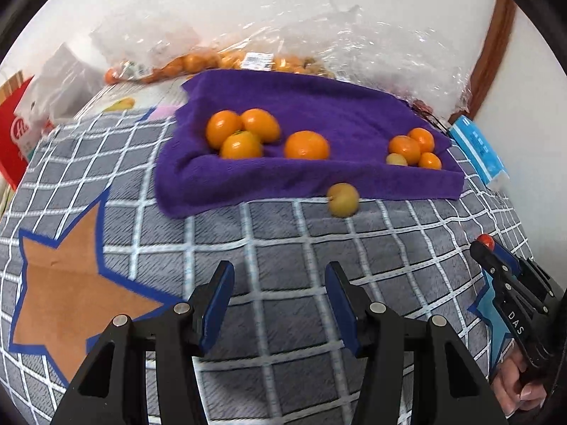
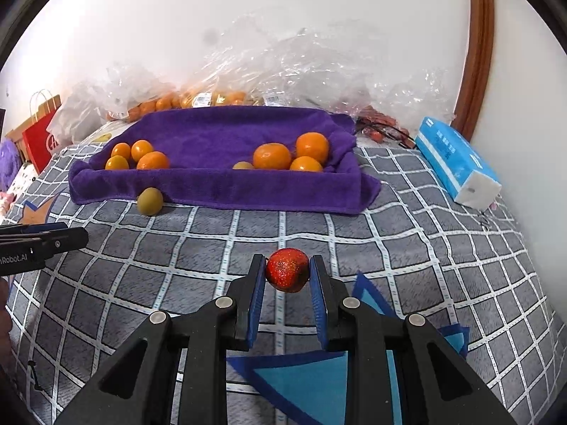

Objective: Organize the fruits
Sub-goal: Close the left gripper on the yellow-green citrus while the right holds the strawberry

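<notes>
A purple towel (image 1: 319,106) (image 2: 226,134) lies on the checked bedspread with two groups of oranges (image 1: 244,132) (image 2: 283,156) on it. A yellow-green fruit (image 1: 342,199) (image 2: 150,201) lies on the bedspread at the towel's front edge. A smaller yellow fruit (image 1: 396,159) (image 2: 243,165) sits by the right-hand oranges. My left gripper (image 1: 280,290) is open and empty above the bedspread. My right gripper (image 2: 287,272) is shut on a small red fruit (image 2: 287,270), also seen in the left wrist view (image 1: 485,241), held short of the towel.
Clear plastic bags with more oranges (image 1: 198,62) (image 2: 212,99) lie behind the towel by the wall. A blue tissue pack (image 1: 478,148) (image 2: 457,163) lies to the right. A red paper bag (image 1: 14,134) (image 2: 39,138) stands at the far left. Wooden frame (image 2: 478,53) at the right.
</notes>
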